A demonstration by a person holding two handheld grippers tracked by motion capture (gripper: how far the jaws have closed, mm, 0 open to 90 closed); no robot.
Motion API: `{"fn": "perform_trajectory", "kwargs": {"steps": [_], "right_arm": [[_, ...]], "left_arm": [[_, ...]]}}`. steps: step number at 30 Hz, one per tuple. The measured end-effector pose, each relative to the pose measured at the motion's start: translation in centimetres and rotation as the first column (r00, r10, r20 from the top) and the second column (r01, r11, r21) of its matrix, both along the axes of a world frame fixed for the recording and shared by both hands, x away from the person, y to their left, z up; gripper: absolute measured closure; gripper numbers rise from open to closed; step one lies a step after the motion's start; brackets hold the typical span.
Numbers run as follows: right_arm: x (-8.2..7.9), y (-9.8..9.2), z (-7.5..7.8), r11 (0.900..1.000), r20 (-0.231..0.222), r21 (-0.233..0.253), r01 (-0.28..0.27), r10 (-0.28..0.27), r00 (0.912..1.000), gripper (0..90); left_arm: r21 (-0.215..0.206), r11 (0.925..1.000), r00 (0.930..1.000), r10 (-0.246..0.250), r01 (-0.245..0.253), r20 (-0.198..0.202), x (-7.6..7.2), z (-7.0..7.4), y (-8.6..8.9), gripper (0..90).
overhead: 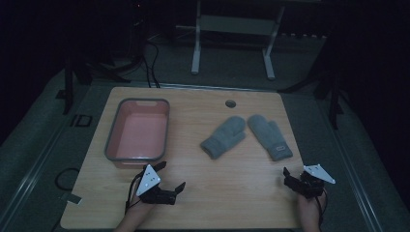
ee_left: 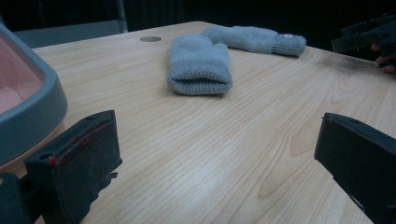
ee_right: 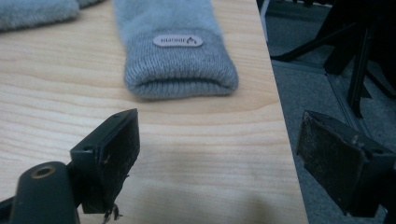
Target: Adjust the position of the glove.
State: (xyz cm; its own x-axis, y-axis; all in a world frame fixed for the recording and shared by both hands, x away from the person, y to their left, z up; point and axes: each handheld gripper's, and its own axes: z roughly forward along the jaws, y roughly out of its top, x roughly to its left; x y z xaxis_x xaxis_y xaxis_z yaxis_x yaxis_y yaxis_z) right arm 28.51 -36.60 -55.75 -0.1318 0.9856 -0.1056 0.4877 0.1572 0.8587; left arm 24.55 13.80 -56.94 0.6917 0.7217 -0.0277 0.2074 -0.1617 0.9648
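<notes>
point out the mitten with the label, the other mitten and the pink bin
labelled mitten (ee_right: 180, 60), right gripper view, ribbed cuff
other mitten (ee_left: 198, 63), left gripper view, palm
pink bin (overhead: 111, 131), high view, left rim

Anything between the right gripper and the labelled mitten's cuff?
Nothing: bare tabletop lies between the open right gripper and the labelled mitten, seen in the right gripper view.

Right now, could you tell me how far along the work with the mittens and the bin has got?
Nothing looks done yet: both mittens, left and right, lie flat on the table, and the bin holds nothing. Nothing is in hand: the left gripper and right gripper are open near the front edge, each facing a mitten cuff. If the mittens belong in the bin, all picking and placing is left.
</notes>
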Motion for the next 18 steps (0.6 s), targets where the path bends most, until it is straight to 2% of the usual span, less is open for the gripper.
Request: {"fn": "perform_trajectory", "kwargs": {"steps": [3, 4, 7, 8, 9, 11, 14, 15, 16, 18], "right_arm": [[-0.1, -0.1, 0.0, 1.000, 0.004, 0.021, 0.002, -0.002, 1.0000, 13.6], [-0.1, -0.3, 0.0, 0.998, -0.007, 0.060, 0.009, -0.009, 0.9999, 13.6], [-0.1, -0.2, 0.1, 0.997, -0.025, 0.079, -0.013, 0.015, 0.9996, 14.7], [-0.1, -0.1, 0.4, 0.996, -0.036, 0.085, -0.039, 0.042, 0.9985, 14.9], [0.0, 0.3, 0.7, 0.994, -0.038, 0.080, -0.074, 0.077, 0.9963, 14.9], [0.1, 0.5, 0.9, 0.993, -0.046, 0.077, -0.084, 0.088, 0.9951, 14.9], [0.8, 0.9, 1.8, 0.988, -0.069, 0.063, -0.144, 0.148, 0.9865, 14.9], [0.8, 0.9, 1.8, 0.988, -0.069, 0.063, -0.144, 0.148, 0.9865, 14.9], [1.1, 0.9, 2.4, 0.982, -0.072, 0.065, -0.176, 0.180, 0.9810, 14.9], [1.5, 0.9, 3.0, 0.981, -0.069, 0.071, -0.183, 0.188, 0.9798, 14.8]], "left_arm": [[0.000, 1.0000, 1.0000, 0.001, -0.001, 0.004, 0.0, 0.0, 0.0, 0.5], [0.001, 1.0000, 1.0000, 0.000, 0.000, 0.007, 0.0, 0.0, 0.0, 0.5], [0.003, 1.0000, 1.0000, 0.001, -0.001, 0.009, -0.1, 0.0, -0.1, 0.5], [0.003, 1.0000, 0.9999, 0.005, -0.005, 0.011, -0.1, 0.0, -0.1, 0.5], [0.003, 1.0000, 0.9999, 0.003, -0.003, 0.012, -0.1, 0.0, -0.1, 0.5], [0.003, 1.0000, 0.9999, 0.003, -0.003, 0.012, -0.1, 0.0, -0.1, 0.5], [-0.010, 0.9999, 0.9999, -0.003, 0.003, 0.012, -0.2, 0.0, -0.2, 0.5], [-0.010, 0.9999, 0.9999, -0.003, 0.003, 0.012, -0.2, 0.0, -0.2, 0.5], [-0.014, 0.9999, 0.9999, -0.006, 0.006, 0.009, -0.2, 0.0, -0.2, 0.5], [-0.020, 0.9997, 0.9999, -0.012, 0.012, 0.006, -0.2, 0.1, -0.2, 0.5]]}}
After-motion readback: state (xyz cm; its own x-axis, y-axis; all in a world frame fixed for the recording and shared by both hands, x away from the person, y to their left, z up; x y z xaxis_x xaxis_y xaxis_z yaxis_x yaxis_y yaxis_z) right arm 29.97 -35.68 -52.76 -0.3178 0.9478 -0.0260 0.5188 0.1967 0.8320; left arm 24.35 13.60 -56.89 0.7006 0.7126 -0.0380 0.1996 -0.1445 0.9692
